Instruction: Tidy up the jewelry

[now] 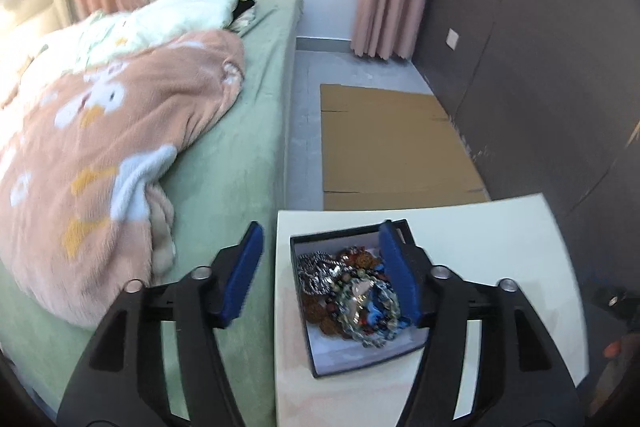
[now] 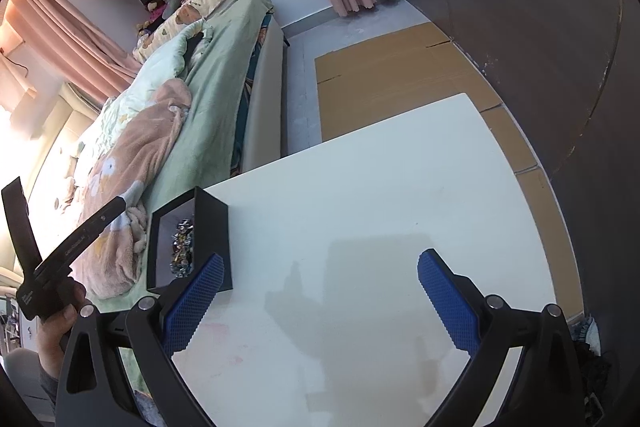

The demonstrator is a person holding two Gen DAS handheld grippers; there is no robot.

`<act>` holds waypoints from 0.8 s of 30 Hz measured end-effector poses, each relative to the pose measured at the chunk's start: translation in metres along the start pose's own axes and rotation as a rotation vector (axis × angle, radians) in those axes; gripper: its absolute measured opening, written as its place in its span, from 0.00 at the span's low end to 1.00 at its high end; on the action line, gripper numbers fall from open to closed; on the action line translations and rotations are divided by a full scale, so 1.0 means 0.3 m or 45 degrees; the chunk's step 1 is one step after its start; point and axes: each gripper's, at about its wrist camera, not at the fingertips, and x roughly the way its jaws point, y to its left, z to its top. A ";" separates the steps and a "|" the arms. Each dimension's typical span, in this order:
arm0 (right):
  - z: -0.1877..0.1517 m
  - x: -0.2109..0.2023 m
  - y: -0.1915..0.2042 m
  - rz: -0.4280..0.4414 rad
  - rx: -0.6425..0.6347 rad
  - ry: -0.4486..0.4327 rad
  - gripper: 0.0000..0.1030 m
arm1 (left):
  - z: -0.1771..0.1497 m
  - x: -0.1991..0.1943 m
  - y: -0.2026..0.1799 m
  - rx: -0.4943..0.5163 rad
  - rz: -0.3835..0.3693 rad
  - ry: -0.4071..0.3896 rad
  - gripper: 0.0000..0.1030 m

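Jewelry (image 1: 352, 291) sits heaped in an open black box (image 1: 360, 359) on the white bench (image 1: 500, 247), near the bench's left edge beside the bed (image 1: 224, 167). Left wrist view: we note the heap is a tangle of silver chain at the far left, amber and multicoloured beads through the middle, blue beads toward the near right. The heap's long axis runs from the box's far-left corner to its near-right corner. The box itself is rectangular, its long side running away from the camera, slightly skewed to the bench edge. Left tool (image 1: 324, 275) hangs above the box with its blue pads wide apart and nothing between them touching either pad. The right finger (image 1: 400, 275) overlaps the box's right wall in the picture; the left finger (image 1: 244, 275) lies outside the box, over the bed's green sheet. We cannot tell how high the tool stands above the heap. A peach blanket (image 1: 100, 155) lies on the bed; flat cardboard (image 1: 392, 143) lies on the floor beyond the bench.

Right wrist view: we see the same box (image 2: 212, 227) at the bench's (image 2: 380, 187) left margin, left of and ahead of the right tool (image 2: 316, 291). Only a narrow strip of the jewelry (image 2: 182, 243) shows inside, running lengthwise. Right tool's pads stand well apart, holding nothing, over bare bench. Its left finger (image 2: 192, 303) overlaps the box's near corner in the picture; contact cannot be judged. The left tool's body (image 2: 60, 255) shows at far left, gripped by a hand (image 2: 56, 331).
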 end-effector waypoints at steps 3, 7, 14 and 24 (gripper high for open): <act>-0.011 -0.007 0.009 -0.001 -0.003 -0.002 0.93 | -0.040 -0.048 0.013 -0.066 -0.017 -0.026 0.76; -0.030 -0.023 0.015 -0.004 -0.002 -0.010 0.93 | -0.100 -0.093 0.007 -0.097 -0.021 -0.035 0.87; -0.072 -0.094 0.020 0.013 -0.006 -0.058 0.93 | -0.194 -0.179 -0.019 -0.094 -0.056 -0.056 0.95; -0.171 -0.216 0.044 -0.063 -0.099 -0.137 0.93 | -0.280 -0.302 -0.079 -0.040 -0.074 -0.140 0.95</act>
